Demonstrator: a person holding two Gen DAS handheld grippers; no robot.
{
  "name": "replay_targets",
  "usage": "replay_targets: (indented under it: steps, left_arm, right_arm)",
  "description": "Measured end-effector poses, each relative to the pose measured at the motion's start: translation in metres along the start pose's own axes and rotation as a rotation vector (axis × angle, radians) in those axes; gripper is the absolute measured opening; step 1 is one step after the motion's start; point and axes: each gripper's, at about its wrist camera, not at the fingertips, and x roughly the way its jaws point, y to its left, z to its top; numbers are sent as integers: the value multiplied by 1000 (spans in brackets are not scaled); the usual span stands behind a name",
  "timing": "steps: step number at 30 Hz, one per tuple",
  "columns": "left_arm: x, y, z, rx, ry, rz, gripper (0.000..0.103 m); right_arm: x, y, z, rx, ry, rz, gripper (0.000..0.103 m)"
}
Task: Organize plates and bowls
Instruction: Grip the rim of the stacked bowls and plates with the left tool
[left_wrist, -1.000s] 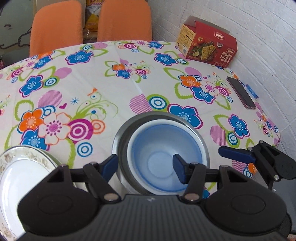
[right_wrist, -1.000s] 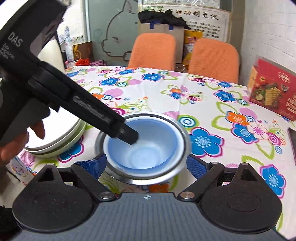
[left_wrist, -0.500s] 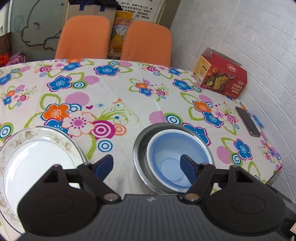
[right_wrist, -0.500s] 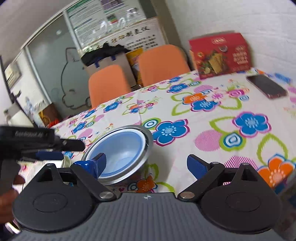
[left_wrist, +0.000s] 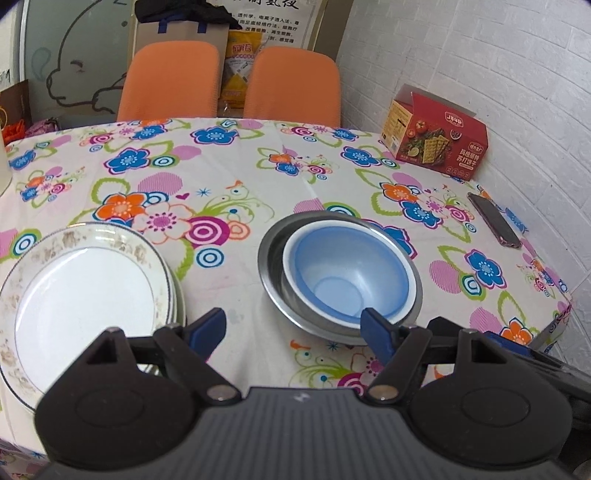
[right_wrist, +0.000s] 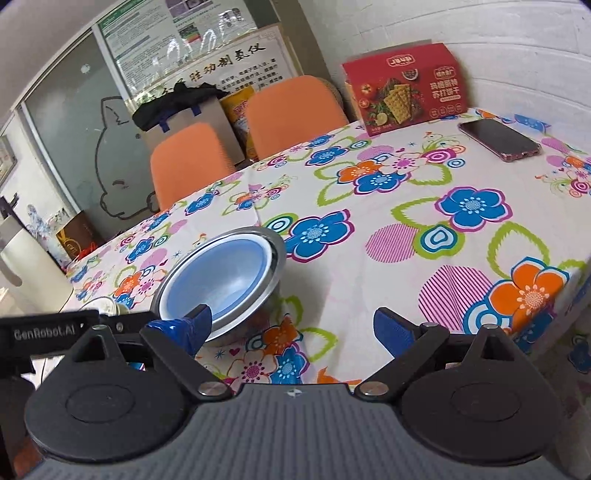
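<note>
Blue bowl (left_wrist: 345, 273) nested in steel bowl (left_wrist: 271, 258), near-centre of desk (left_wrist: 258, 184). Plates (left_wrist: 85, 299) stacked to its left. Left tool (left_wrist: 293, 332) and right tool (right_wrist: 291, 326) both spread apart, empty. Sorting appears complete; nothing left loose.

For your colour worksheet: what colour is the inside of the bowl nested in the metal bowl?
Light blue, with a white rim; the left wrist view shows the inner bowl best.

Both grippers (left_wrist: 293, 330) (right_wrist: 291, 325) empty, jaws apart
</note>
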Motion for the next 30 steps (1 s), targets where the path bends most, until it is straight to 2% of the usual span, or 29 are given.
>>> replay_targets:
  steps: [2, 6, 13, 17, 20, 23, 25, 26, 27, 30]
  left_arm:
    - [1, 2, 7, -13, -3, -2, 74]
    - [15, 3, 20, -2, 14, 49, 74]
    - [63, 0, 52, 88, 93, 81, 74]
    - [79, -1, 55, 127, 103, 129, 74]
    - [89, 0, 55, 142, 103, 162, 74]
    - [96, 4, 56, 131, 117, 145, 75]
    - [100, 4, 56, 134, 124, 138, 78]
    - [102, 4, 55, 140, 123, 152, 92]
    - [104, 4, 55, 147, 114, 164, 102]
    - [109, 3, 52, 172, 106, 169, 102]
  right_arm:
    - [4, 0, 3, -4, 3, 5, 82]
    - [19, 1, 15, -5, 10, 4, 82]
    - [62, 17, 31, -142, 75, -25, 82]
    - [75, 27, 27, -242, 109, -53, 82]
    - [83, 29, 25, -262, 132, -56, 82]
    - [91, 31, 25, -257, 156, -46, 82]
    - [95, 32, 23, -266, 157, -52, 82]
    - [96, 33, 22, -281, 155, -57, 83]
    - [97, 36, 20, -309, 152, -64, 85]
    - [96, 35, 16, -318, 118, -45, 86]
